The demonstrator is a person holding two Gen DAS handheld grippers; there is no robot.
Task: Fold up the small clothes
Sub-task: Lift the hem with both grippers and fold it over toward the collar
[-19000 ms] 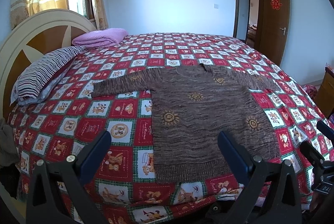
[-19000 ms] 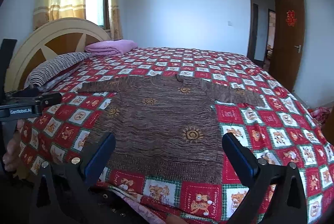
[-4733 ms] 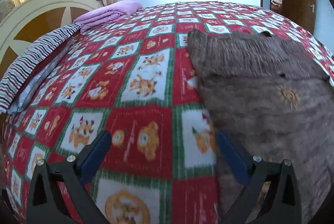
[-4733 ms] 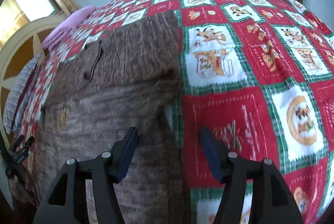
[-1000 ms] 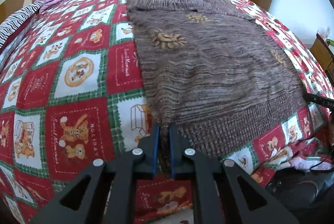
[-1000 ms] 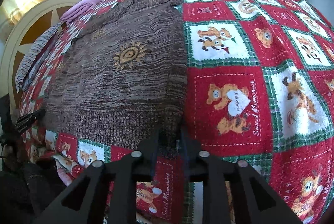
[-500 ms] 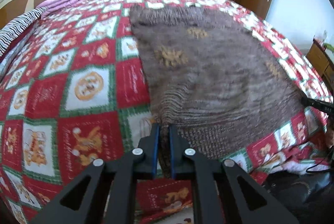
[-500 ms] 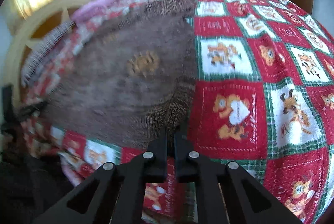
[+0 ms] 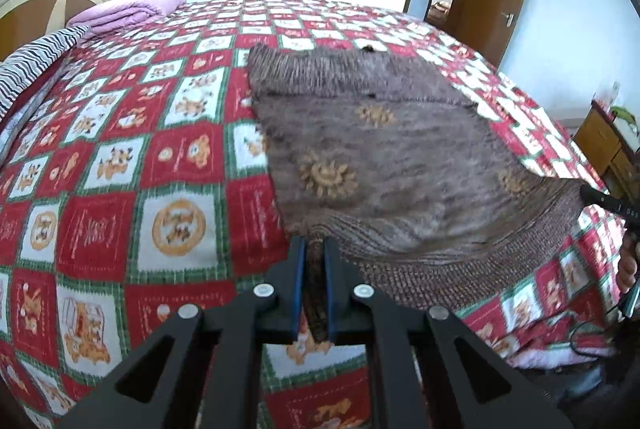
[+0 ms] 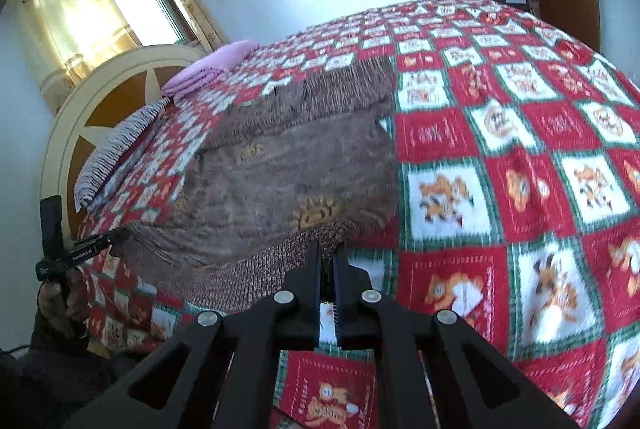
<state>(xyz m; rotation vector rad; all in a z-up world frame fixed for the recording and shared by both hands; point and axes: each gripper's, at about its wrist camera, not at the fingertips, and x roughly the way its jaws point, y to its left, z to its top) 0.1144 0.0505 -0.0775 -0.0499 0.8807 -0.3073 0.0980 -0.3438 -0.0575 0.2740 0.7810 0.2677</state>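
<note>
The left gripper (image 9: 315, 249) is clenched on 1 bottom corner of the brown sweater (image 9: 400, 165), and the right gripper (image 10: 328, 253) has just closed its jaws onto the opposite corner, so the ribbed hem (image 9: 460, 253) hangs raised between the 2 grippers, clear of the patchwork bedspread (image 9: 120, 189). Ahead of both grippers, the body of the sweater lies flat on the bedspread, with the sleeves apparently already folded across the collar end. The step in hand appears to be the bottom-to-top fold; the next move calls for carrying both corners forward together, level, to the collar end before release.
</note>
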